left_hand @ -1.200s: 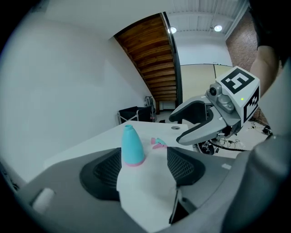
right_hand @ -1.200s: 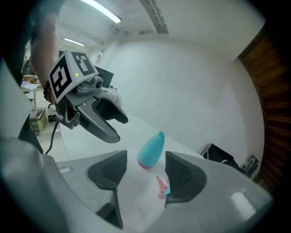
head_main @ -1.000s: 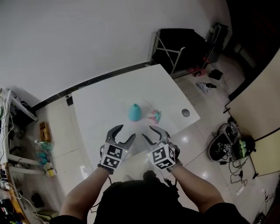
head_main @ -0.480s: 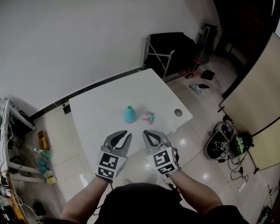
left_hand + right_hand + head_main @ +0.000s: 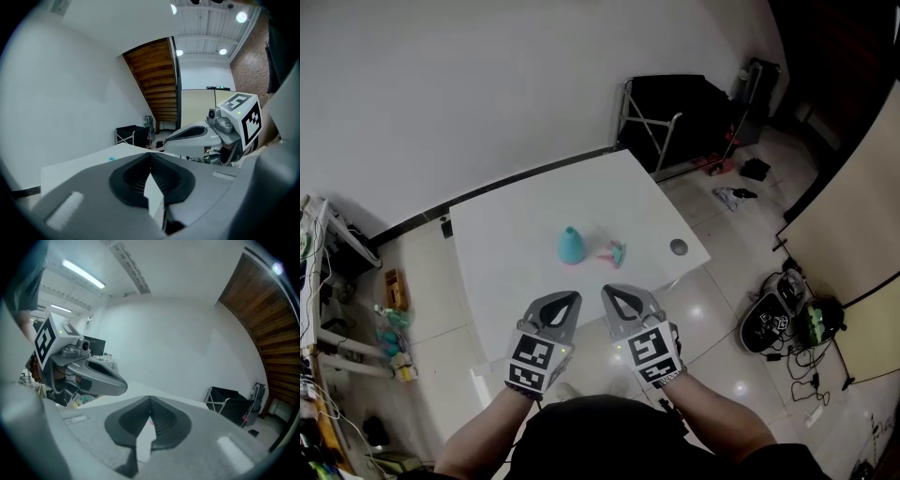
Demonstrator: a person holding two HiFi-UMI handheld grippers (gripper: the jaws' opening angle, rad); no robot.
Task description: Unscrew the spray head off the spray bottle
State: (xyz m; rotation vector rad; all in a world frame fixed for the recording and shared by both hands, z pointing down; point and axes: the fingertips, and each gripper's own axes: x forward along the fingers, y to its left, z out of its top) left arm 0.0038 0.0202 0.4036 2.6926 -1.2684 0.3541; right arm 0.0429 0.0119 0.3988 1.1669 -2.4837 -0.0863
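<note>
A teal bottle (image 5: 571,245) stands upright on the white table (image 5: 516,225). Its pink and teal spray head (image 5: 612,252) lies beside it to the right, apart from it. Both grippers hover side by side off the table's near edge, short of both objects. My left gripper (image 5: 566,299) has just been closing and is shut with nothing between its jaws (image 5: 150,154). My right gripper (image 5: 607,292) has likewise just closed on nothing (image 5: 150,400). Only the bottle's teal tip (image 5: 111,159) shows in the left gripper view. A sliver of pink (image 5: 151,421) shows between the jaws in the right gripper view.
A round grey grommet (image 5: 678,247) sits near the table's right corner. A black folding cart (image 5: 675,108) stands beyond the table's far corner. Bags and cables (image 5: 773,319) lie on the tiled floor at right, and cluttered shelving (image 5: 389,323) stands at left.
Both grippers went from open to shut with nothing in them and drew back from the table towards the person. The bottle and spray head kept their places.
</note>
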